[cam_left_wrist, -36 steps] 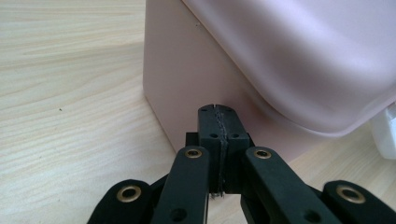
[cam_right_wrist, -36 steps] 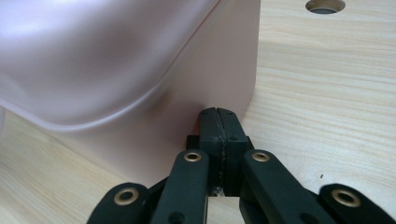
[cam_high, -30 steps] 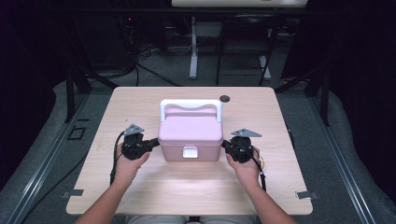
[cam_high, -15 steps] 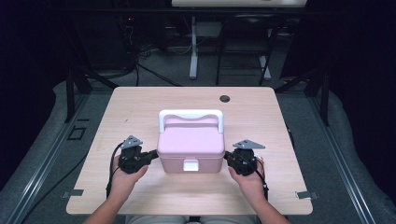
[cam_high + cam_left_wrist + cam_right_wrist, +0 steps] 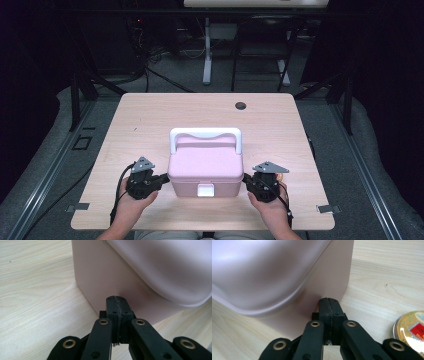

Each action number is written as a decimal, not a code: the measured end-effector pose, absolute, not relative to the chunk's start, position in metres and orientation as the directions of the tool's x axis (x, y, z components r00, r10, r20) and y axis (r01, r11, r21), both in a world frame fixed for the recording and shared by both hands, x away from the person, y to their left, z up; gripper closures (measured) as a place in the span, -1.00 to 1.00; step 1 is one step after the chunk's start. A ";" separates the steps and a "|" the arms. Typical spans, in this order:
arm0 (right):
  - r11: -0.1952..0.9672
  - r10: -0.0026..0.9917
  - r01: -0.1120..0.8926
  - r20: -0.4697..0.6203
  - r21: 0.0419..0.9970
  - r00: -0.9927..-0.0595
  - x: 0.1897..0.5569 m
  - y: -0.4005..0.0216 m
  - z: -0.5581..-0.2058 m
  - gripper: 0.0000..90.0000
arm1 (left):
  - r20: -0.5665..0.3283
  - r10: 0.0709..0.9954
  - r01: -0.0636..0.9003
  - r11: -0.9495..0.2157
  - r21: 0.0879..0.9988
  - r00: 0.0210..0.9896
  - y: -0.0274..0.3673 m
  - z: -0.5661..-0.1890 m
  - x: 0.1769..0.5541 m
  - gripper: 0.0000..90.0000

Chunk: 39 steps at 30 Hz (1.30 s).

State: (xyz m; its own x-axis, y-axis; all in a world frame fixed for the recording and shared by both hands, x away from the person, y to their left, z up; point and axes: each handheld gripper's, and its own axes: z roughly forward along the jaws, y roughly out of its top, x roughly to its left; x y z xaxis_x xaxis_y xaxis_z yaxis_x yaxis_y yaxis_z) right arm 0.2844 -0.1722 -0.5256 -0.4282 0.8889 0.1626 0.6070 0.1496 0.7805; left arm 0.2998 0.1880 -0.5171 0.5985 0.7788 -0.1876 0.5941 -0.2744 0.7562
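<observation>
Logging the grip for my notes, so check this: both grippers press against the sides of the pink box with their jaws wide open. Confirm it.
Not quite. The left gripper and right gripper do flank the pink box, but their jaws are shut, pads together, as both gripper views show.

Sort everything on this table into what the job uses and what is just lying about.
In use: pink box with white handle; left gripper and right gripper, both shut, pressed against its sides.
Lying about: gold round tin by the right hand; dark table hole.
</observation>
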 end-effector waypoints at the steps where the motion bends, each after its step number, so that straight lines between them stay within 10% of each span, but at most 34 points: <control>1: 0.152 0.890 0.607 0.160 0.780 -0.428 0.283 -0.172 -0.526 1.00 | -0.188 0.779 0.593 -0.273 0.757 0.598 0.188 -0.517 0.299 1.00; 39: 0.132 0.826 0.524 0.199 0.841 -0.528 0.311 -0.203 -0.449 0.19 | -0.209 0.706 0.533 -0.274 0.801 0.677 0.208 -0.440 0.333 0.10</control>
